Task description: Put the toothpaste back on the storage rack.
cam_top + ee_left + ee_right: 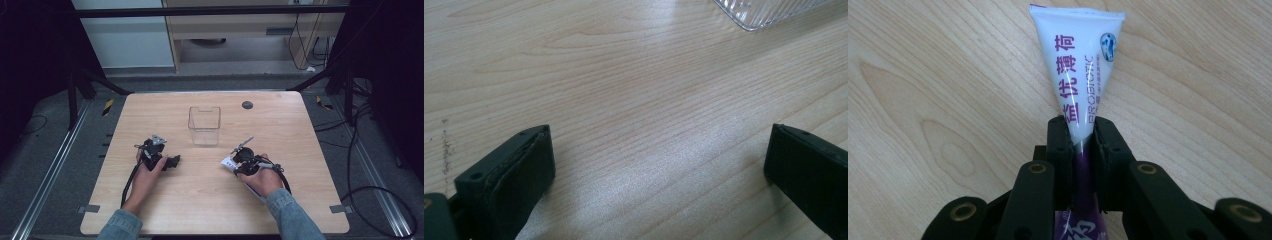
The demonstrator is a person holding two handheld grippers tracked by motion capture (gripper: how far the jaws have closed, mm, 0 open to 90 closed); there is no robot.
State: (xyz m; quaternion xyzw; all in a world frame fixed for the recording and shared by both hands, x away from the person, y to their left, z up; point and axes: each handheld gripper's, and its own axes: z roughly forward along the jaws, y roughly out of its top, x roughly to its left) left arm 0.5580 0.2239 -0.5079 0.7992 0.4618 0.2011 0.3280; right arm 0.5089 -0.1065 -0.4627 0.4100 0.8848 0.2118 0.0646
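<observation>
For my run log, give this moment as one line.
right gripper: shut on tube | left gripper: open | clear bin: mid-table

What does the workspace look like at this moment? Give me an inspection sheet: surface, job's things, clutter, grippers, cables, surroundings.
Surface: light wooden table, mostly bare, with a dark round spot near the far edge.
Job's things: white and purple tube lying on the table; clear plastic container upright at mid-table, looks empty.
Clutter: nothing seen.
Grippers: right gripper shut on the tube, crimped end pointing away; left gripper open with bare wood between the jaws, the container's corner just ahead.
Cables: one black cable trails from each gripper; more lie on the floor at right.
Surroundings: grey floor, metal rails, black frame, light cabinet behind.
</observation>
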